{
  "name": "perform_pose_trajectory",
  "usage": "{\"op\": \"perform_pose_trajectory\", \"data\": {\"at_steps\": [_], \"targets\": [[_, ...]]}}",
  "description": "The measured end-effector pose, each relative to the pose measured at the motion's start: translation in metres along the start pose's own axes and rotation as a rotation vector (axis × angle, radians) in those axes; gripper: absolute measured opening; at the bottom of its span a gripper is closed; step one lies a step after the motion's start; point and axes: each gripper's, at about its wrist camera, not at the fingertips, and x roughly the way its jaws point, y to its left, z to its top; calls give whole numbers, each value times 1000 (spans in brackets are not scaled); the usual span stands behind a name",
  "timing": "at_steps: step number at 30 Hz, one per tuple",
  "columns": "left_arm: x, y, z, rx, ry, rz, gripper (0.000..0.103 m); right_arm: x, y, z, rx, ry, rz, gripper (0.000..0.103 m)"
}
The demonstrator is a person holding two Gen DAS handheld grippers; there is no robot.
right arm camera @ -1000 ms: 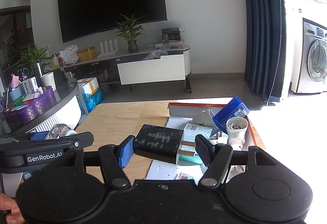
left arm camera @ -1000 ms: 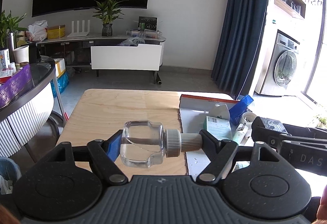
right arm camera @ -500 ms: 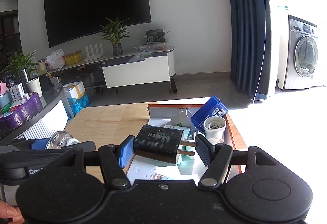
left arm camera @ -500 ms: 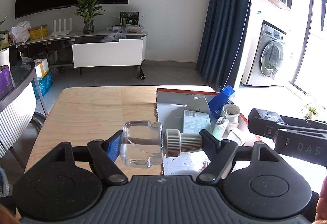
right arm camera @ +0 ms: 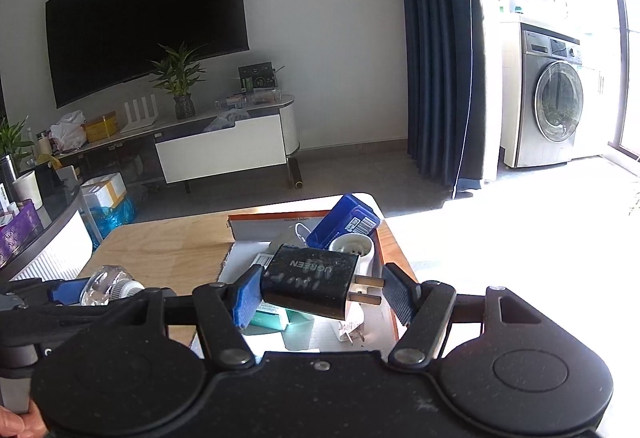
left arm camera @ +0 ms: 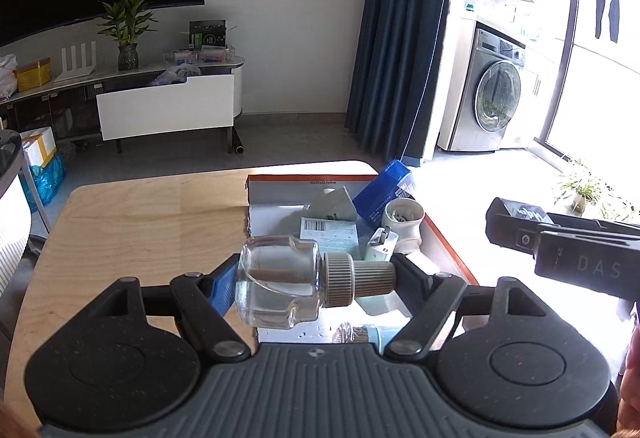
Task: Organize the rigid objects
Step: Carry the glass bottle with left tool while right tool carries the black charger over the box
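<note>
My left gripper (left arm camera: pixel 316 280) is shut on a clear glass bottle (left arm camera: pixel 280 280) with a ribbed beige cap, held sideways above the near edge of an orange-rimmed white box (left arm camera: pixel 448 238) on the wooden table (left arm camera: pixel 140 222). In the right wrist view my right gripper (right arm camera: pixel 320 288) is shut on a black charger (right arm camera: pixel 310 278), its two prongs pointing at the right finger, above the same box (right arm camera: pixel 386 238). The left gripper with the bottle (right arm camera: pixel 108 284) shows at the lower left there. The right gripper's body (left arm camera: pixel 568 252) shows at the right of the left wrist view.
Inside the box lie a blue carton (left arm camera: pixel 384 192), a white cup-shaped socket part (left arm camera: pixel 402 224), a white plug adapter (left arm camera: pixel 380 246), labelled packets (left arm camera: pixel 330 232) and a teal box (right arm camera: pixel 276 318). A hand (right arm camera: pixel 16 426) grips the left tool. Beyond the table are floor and a TV stand (left arm camera: pixel 160 106).
Both grippers have swung to the right with their loads. The box now sits under and ahead of them, where before the bare table top lay below the bottle.
</note>
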Motion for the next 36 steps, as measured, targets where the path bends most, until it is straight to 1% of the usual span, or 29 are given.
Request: {"op": "perform_pose_trajectory", "data": {"at_steps": [6, 23, 36], "targets": [[10, -8, 3, 15, 12, -19, 79, 4, -7, 3, 5, 2, -12, 78], [33, -15, 8, 20, 47, -48, 79, 28, -6, 17, -9, 19, 1, 78], [50, -24, 9, 33, 78, -73, 79, 46, -11, 21, -11, 40, 7, 78]]}}
